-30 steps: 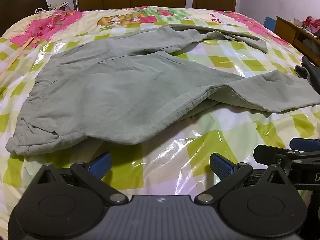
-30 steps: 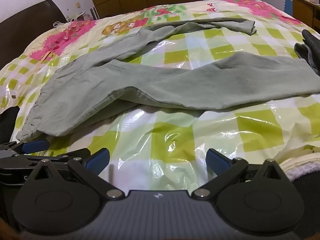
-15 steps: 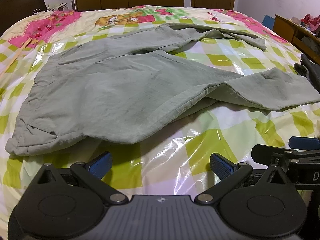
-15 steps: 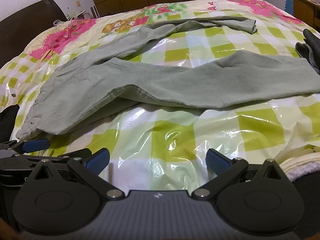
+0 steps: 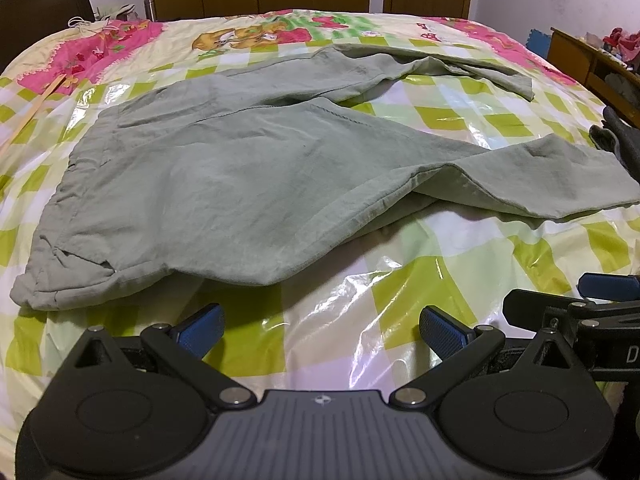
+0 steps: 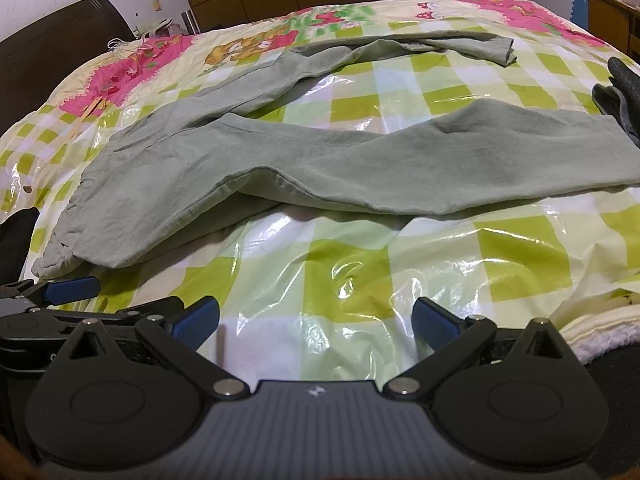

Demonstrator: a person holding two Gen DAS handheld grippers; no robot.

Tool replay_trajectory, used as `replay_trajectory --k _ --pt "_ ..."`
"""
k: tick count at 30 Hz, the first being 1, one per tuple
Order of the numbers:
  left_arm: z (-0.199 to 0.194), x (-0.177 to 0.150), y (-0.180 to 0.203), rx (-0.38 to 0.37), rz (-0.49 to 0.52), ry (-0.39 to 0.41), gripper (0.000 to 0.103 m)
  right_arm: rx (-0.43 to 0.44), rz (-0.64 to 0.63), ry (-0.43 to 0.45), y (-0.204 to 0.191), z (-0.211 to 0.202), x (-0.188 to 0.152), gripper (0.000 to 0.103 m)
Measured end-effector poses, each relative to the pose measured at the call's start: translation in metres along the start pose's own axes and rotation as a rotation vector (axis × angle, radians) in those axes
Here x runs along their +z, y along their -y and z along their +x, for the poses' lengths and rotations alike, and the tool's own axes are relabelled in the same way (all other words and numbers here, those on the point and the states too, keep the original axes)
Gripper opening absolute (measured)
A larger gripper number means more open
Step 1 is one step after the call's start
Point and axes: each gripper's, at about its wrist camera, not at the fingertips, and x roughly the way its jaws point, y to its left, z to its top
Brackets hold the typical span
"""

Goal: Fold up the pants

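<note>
Pale green pants lie spread on the bed, waistband at the left, both legs running to the right and splayed apart. The near leg ends at the right; the far leg reaches the back right. My left gripper is open above the plastic sheet, just short of the pants' near edge. My right gripper is open too, to the right of the left one, a short way before the near leg. Neither holds anything.
The bed carries a checked green, white and pink cover under glossy clear plastic. A dark glove-like item lies at the right edge by the near leg's hem. A wooden stick lies at the left. Wardrobe and door stand behind.
Both grippers have moved slightly forward toward the pants and stayed open. The pants have not moved.
</note>
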Motion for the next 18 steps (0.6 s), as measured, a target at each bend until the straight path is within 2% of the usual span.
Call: replay_trajectory --k 18 --pt "0.0026 -0.0016 0.0027 0.008 0.009 -0.014 0.103 -0.001 0.000 -0.004 -0.0008 0.0009 -0.0003 0.102"
